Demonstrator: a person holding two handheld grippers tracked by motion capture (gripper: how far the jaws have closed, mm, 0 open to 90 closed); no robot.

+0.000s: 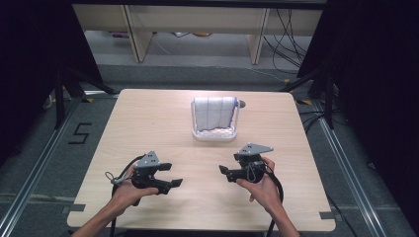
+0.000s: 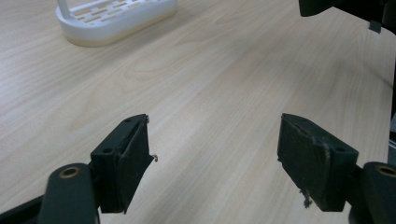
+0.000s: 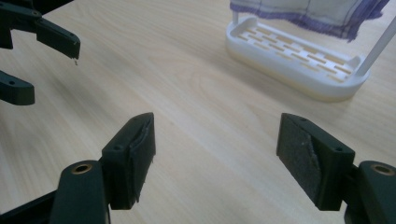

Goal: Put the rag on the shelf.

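A white slotted rack (image 1: pixel 213 133) stands at the middle back of the wooden table, with a white cloth with purple checks (image 1: pixel 213 112) draped over its top bar. In the right gripper view the rack (image 3: pixel 299 60) and the cloth's hem (image 3: pixel 303 14) lie ahead at the upper right. My left gripper (image 1: pixel 174 174) hovers near the front left, open, its jaws wide apart over bare wood (image 2: pixel 212 154). Facing it from the front right is my right gripper (image 1: pixel 223 171), open as well and holding nothing (image 3: pixel 215 149). The two point toward each other.
The light wood table (image 1: pixel 148 123) has open room all around the rack and between the grippers. Dark floor with rails flanks it on both sides. Behind it stand wooden furniture legs (image 1: pixel 138 34) and loose cables (image 1: pixel 291 39).
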